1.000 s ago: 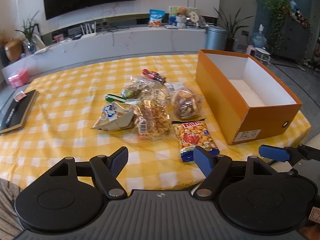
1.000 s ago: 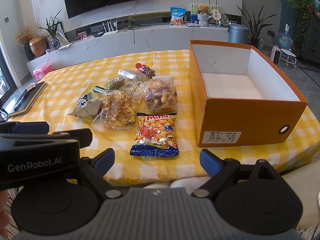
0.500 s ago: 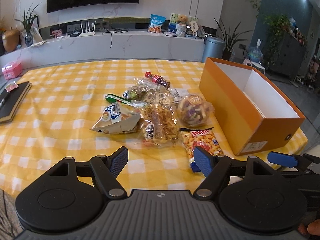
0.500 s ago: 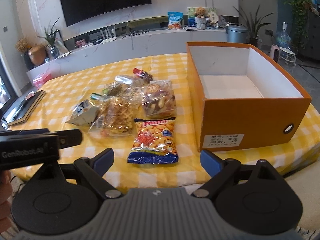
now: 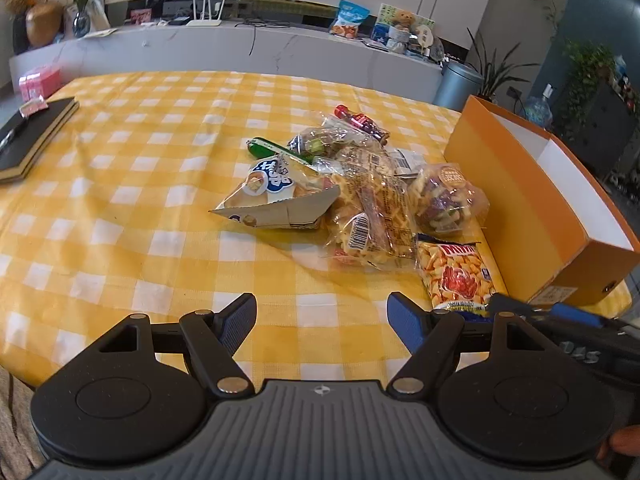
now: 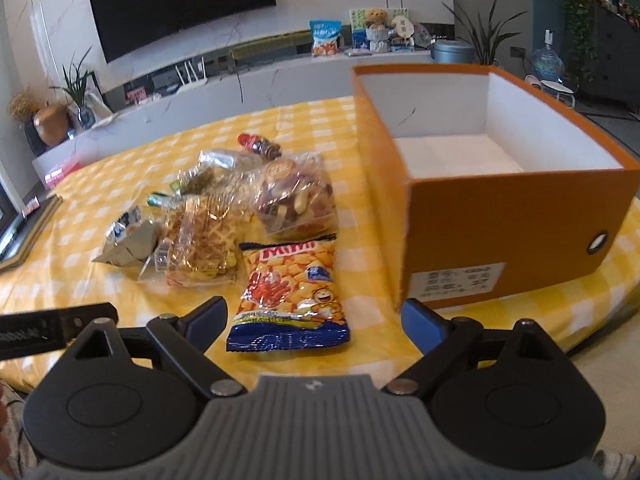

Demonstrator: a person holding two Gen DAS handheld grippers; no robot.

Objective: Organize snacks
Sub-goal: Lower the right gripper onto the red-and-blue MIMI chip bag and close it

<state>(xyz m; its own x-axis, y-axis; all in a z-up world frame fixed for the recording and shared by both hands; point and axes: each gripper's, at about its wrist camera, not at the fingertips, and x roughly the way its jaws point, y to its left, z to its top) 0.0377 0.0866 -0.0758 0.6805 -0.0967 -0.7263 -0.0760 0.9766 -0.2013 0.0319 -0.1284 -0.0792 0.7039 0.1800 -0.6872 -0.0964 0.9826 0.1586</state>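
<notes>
Ahead of both tongs: snack pile on the checked surface
Left tongs: jaws apart, nothing between
Right tongs: jaws apart, orange Mimi bag just ahead
Orange box: right of pile

"Mimi" on orange snack bag, box label print too blurred

- Left black plastic tongs: blue ribbed fingertips, round disc housings, silver pivot screws, grey ribbed centre plate.
- Right black plastic tongs: same build, small white logo on the plate.
</notes>
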